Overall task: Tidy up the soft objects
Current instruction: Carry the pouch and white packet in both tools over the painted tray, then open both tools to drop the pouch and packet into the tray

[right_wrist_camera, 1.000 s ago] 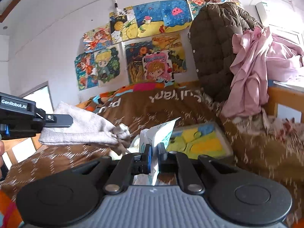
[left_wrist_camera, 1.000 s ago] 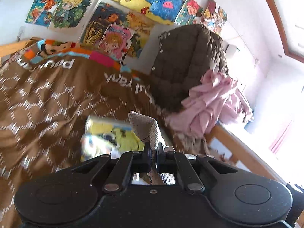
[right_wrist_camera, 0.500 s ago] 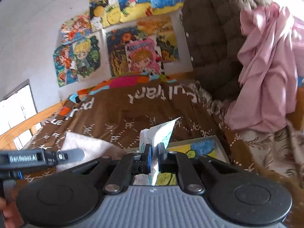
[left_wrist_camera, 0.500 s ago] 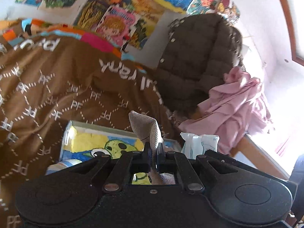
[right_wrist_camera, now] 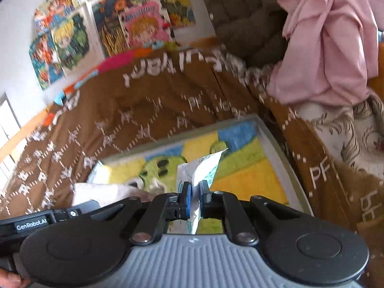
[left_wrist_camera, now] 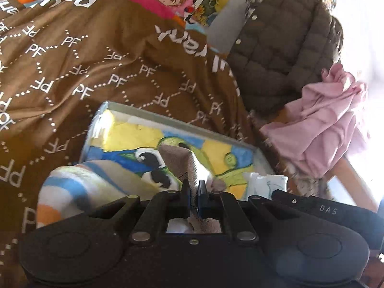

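Left tongs clamped tight on a fold of beige cloth — pinched between the pads, standing up just above a tray. Same cloth seen in the right view as a pale bundle at the tray's near-left corner, beside the left tool's black body. Right tongs closed on a white-and-teal packet — thin, upright, its top corner tilted right, held over the tray; in the left view, visible low at the tray's right corner. Tray lined with a picture in yellow, blue and green, lying on a brown blanket printed with white "PF" marks, on a bed. A striped cloth — blue, orange, white — at the tray's near-left corner, partly overlapping the rim. Beyond the tray, a dark quilted jacket against the wall and pink clothing draped next to it. Posters on the wall, blurred. Part of a thumb at the lower-left edge of the right view.
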Demonstrator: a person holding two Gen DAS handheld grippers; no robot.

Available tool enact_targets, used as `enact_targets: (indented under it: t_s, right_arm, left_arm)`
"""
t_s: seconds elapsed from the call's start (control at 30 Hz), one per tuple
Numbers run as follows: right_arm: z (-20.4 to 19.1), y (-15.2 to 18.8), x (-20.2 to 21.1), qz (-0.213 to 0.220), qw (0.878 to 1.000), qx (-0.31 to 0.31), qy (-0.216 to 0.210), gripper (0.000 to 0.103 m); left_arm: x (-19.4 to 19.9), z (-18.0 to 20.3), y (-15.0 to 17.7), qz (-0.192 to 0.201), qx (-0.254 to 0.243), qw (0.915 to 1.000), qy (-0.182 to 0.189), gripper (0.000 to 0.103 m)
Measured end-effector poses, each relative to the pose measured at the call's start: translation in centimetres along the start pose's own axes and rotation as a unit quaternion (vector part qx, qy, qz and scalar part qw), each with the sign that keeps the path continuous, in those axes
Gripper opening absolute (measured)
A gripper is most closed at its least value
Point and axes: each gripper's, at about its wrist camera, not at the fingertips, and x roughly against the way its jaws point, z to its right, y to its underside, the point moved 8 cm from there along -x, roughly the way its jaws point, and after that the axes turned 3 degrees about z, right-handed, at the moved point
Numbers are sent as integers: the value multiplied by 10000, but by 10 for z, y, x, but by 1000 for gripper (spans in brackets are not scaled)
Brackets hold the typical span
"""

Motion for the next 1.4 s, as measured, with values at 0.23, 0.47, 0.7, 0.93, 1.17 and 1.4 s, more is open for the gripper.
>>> enact_targets:
  t_s: [0.23, 0.47, 0.7, 0.93, 1.17, 1.4]
  right_arm:
    - [2, 13, -7, -291, 9992, 160, 209, 13]
    - [11, 21, -10, -491, 9983, 12, 302, 23]
    - [11, 21, -2, -550, 9979, 112, 320, 49]
    - [2, 17, 14, -462, 9983, 254, 263, 68]
    - [-15, 9, 45, -144, 9981, 545, 239, 88]
    - [-30, 4, 82, 103, 9970, 751, 139, 96]
  left_arm:
    - [-3, -9, 5, -210, -91, 9991, -348, 10]
    - [-1, -12, 12, -292, -116, 9978, -578, 26]
    - [9, -5, 10, -177, -231, 9974, -662, 60]
    - [27, 1, 3, 80, -330, 9966, -756, 80]
    - [55, 4, -5, 440, -342, 9947, -868, 94]
    - [91, 6, -7, 702, -271, 9923, -980, 102]
